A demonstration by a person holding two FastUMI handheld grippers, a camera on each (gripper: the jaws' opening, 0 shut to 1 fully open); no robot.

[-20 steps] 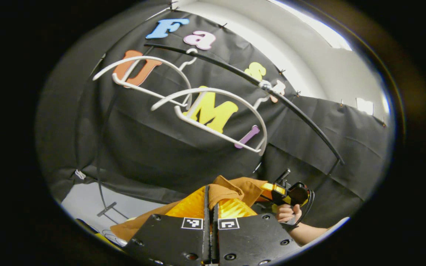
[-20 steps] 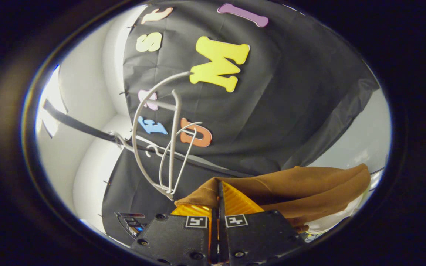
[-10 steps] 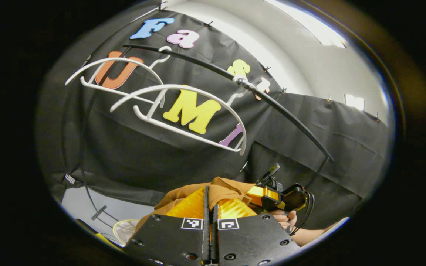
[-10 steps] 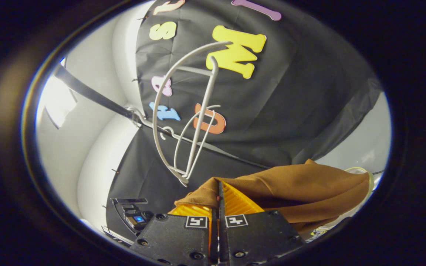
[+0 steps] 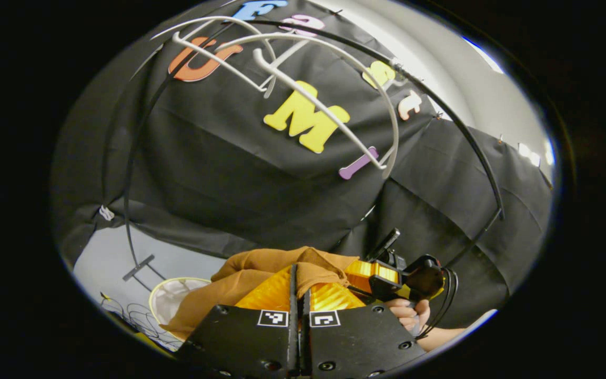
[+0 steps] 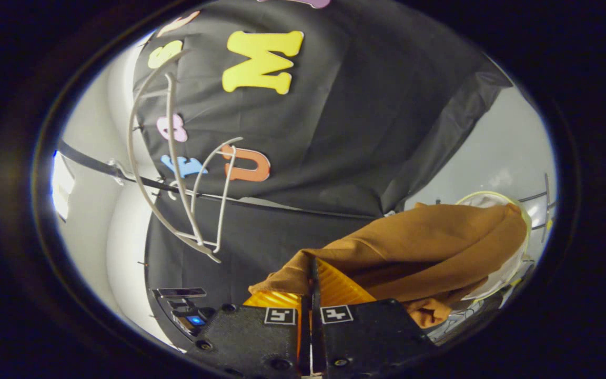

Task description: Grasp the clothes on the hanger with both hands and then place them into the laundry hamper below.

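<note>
A brown garment hangs clear of the hangers, pinched at two points between a pair of hand-held grippers. In the left gripper view, the left gripper has its two fingers closed together on a fold of the cloth, which bunches over the fingertips and trails down to the left, toward a round laundry hamper with a pale mesh lining and a yellow rim on the grey floor. Just to the right, the other gripper's body and the hand wrapped around its handle come in from the lower right, forearm bare, the tool pointing toward the same bunch of cloth.

In the right gripper view, the right gripper is likewise clamped shut on an edge of the garment, which spreads away to the right in a broad drape and covers much of the hamper behind it.

Two bare white hangers hang from a dark curved rail above and behind the cloth; the same hangers appear tilted at the left of the right gripper view. Small square black-and-white marker tags sit on each gripper's finger mounts; they carry no readable words.
</note>
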